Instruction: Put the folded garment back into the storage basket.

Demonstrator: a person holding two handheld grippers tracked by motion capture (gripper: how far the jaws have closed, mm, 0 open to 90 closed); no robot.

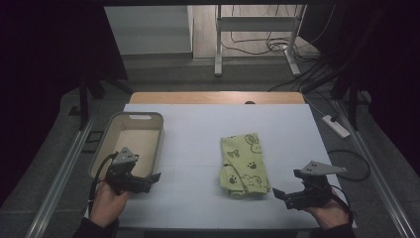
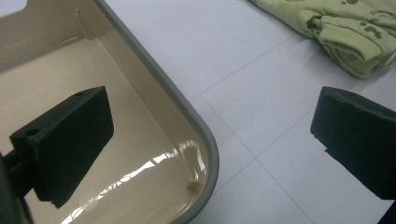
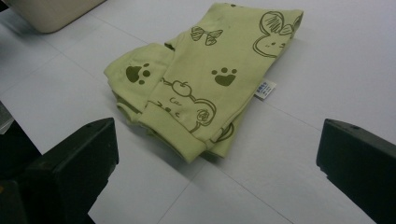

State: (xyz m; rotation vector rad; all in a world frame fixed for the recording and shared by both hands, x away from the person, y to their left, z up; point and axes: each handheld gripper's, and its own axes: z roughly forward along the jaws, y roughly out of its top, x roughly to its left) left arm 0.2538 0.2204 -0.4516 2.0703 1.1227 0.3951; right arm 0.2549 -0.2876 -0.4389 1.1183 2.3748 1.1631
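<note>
folded cloth [image 1: 245, 164] lies mid-bench [image 1: 198, 129], bin [image 1: 130, 140] to its left, empty. both grippers hover near the front edge: left gripper [image 1: 148, 181] by bin corner, right gripper [image 1: 282, 194] just beside cloth; fingers wide, holding nothing. likely step: cloth to bin. approach low w/ right, pinch the whole folded stack at its near edge so layers don't unfold.

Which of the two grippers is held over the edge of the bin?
The left gripper. Its open jaws straddle the bin's near rim, one jaw over the inside. The right gripper, also open, is over the bare table, beside the green cloth.
</note>
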